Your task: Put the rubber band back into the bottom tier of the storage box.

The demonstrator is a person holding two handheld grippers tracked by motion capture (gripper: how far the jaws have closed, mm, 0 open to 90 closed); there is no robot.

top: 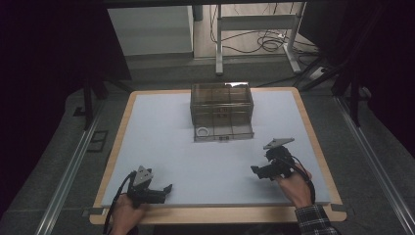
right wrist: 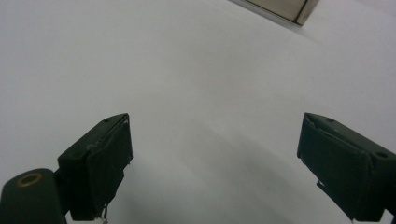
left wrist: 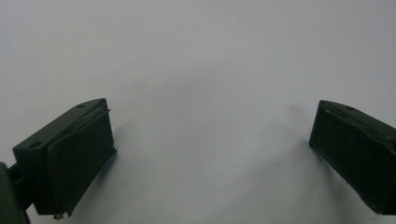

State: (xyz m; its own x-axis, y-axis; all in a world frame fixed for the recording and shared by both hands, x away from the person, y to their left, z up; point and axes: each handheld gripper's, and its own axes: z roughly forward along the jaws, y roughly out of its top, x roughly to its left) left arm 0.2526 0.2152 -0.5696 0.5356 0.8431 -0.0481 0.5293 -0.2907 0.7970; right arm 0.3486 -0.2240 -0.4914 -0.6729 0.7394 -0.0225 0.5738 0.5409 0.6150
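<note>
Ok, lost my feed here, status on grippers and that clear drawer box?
Left gripper open, empty. Right gripper open, empty. Clear plastic drawer box mid-table, bottom drawer out, white ring inside. Nothing between grippers and box.

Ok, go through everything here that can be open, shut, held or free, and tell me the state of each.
Drawer box: upright on the table, bottom drawer pulled out.
White ring: lying in the open drawer, left end, free.
Left gripper: open, nothing between the jaws.
Right gripper: open, nothing between the jaws.
</note>
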